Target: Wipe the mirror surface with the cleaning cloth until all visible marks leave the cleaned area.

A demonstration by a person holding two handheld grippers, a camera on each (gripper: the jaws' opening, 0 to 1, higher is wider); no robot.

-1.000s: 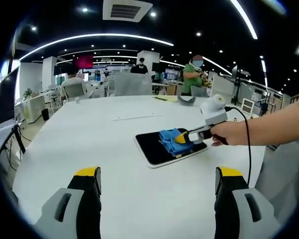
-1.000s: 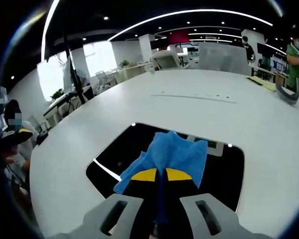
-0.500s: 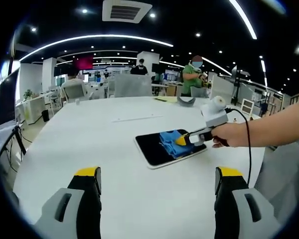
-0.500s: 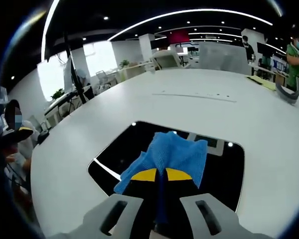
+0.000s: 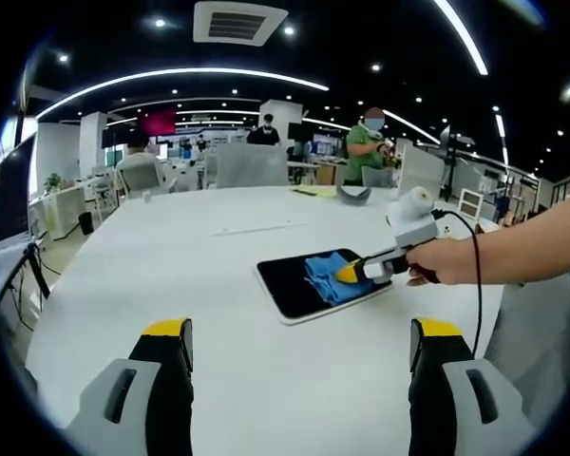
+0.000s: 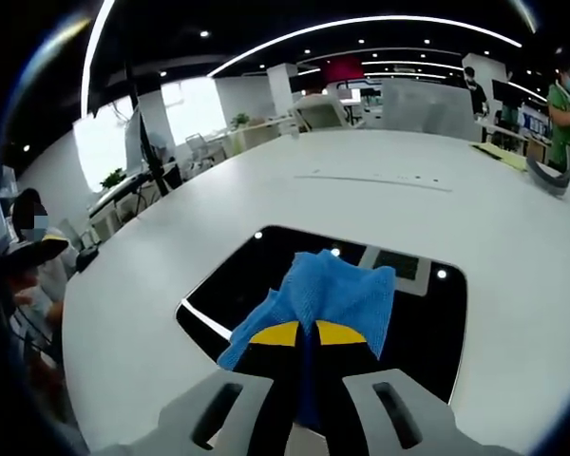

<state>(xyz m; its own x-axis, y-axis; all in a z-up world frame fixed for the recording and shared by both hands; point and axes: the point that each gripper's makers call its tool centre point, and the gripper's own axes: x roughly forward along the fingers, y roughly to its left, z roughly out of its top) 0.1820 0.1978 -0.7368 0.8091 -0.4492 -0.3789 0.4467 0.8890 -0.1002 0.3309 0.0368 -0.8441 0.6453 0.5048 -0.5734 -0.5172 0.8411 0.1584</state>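
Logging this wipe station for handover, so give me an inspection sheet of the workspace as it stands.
Surface: white table, broad and mostly bare.
Job's things: dark mirror flat on table; blue cloth on it.
Clutter: grey curved object at far edge.
Grippers: right gripper shut on cloth over mirror; left gripper open, holding nothing, above table.
Cables: black cable trailing from right gripper.
Surroundings: open office, desks, chairs, people beyond.
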